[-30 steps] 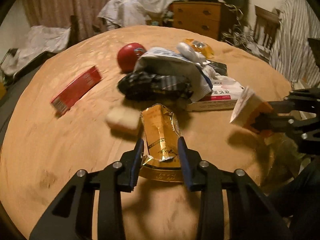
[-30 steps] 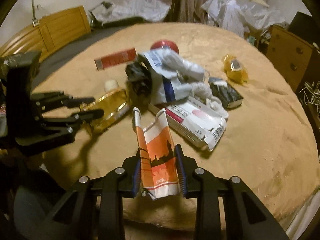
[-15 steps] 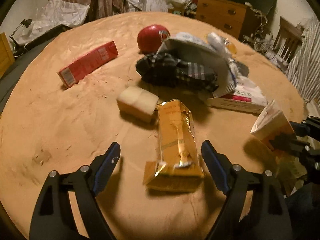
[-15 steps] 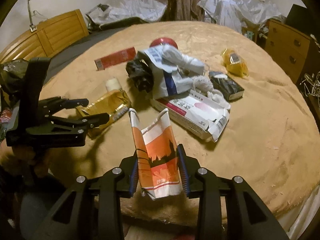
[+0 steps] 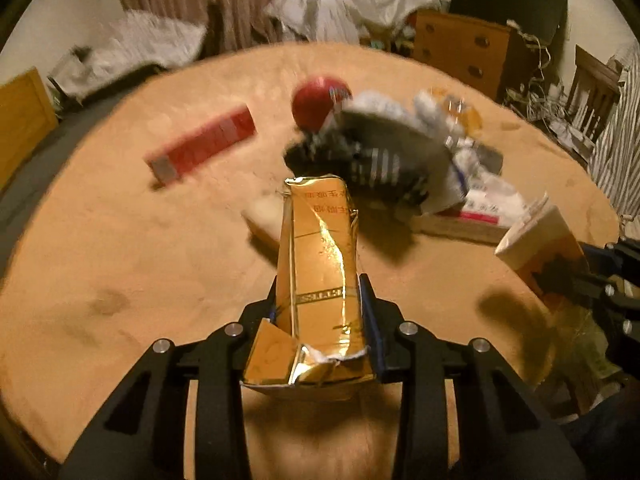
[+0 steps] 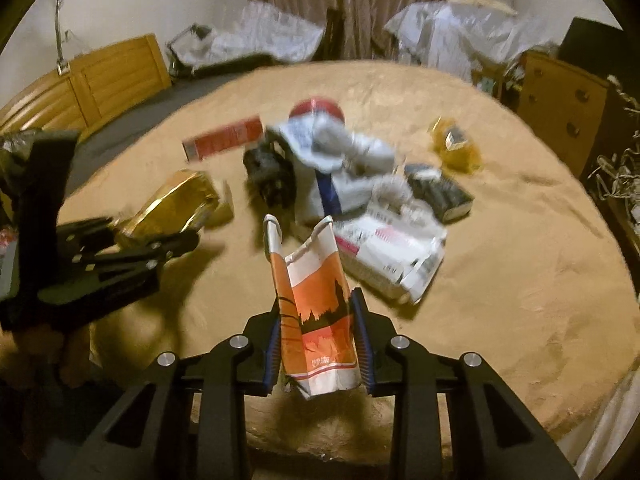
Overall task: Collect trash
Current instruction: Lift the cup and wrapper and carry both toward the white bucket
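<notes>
Blurred litter pile behind gold carton.

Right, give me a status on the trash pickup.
Nothing looks binned yet. In hand: left gripper shut on the gold carton, right gripper shut on the orange paper bag. Left on the table: red box, red ball, the wrapper pile.

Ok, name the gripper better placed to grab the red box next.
Neither yet: the left gripper is shut on the gold carton, the right gripper on the orange bag. Left sits nearer the red box.
</notes>
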The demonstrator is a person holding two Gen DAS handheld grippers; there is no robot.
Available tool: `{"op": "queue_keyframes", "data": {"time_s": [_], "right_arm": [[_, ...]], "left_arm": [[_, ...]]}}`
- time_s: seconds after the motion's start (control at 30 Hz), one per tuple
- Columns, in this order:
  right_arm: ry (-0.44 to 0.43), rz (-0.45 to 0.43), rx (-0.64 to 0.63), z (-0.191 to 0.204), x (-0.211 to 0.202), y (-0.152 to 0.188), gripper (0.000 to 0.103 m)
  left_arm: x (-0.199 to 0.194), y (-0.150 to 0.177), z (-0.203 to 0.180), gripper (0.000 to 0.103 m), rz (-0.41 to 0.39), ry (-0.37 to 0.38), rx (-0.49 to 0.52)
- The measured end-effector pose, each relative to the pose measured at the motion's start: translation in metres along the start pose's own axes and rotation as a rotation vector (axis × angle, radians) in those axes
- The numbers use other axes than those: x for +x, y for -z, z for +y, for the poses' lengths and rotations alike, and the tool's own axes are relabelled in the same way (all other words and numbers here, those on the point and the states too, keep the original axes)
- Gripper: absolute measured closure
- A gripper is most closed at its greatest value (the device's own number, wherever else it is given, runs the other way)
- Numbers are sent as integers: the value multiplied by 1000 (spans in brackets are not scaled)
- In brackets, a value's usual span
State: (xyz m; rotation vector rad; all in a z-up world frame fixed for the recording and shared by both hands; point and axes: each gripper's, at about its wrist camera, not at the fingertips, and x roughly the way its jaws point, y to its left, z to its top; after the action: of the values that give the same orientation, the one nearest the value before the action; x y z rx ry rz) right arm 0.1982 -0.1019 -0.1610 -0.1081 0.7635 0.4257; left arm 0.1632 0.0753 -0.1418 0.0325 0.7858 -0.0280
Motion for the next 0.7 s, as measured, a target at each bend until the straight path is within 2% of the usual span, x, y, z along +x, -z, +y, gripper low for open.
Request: {"op": "queue_keyframes", "data": {"time_s": [0.1, 0.17, 0.3, 0.43, 0.53, 0.7], "right_arm": [[22, -92, 11, 5, -28, -5, 71], [42, -157, 13, 9, -47, -9, 71], [84, -274, 17, 16, -81, -12, 71], [137, -383, 19, 21, -109, -7, 70], [159, -426, 28, 21, -124, -1, 70], [178, -472, 39, 19, -143, 5, 69]], "left_arm": [[-37, -1, -9, 69, -88, -68, -4], [-53, -7, -13, 69, -128, -89, -11], [-98, -8, -26, 68, -253, -142, -43], [-127, -9, -40, 68, -378, -205, -75], [-141, -8, -48, 68, -439, -241, -91], [-154, -3, -56, 68, -493, -274, -99]]}}
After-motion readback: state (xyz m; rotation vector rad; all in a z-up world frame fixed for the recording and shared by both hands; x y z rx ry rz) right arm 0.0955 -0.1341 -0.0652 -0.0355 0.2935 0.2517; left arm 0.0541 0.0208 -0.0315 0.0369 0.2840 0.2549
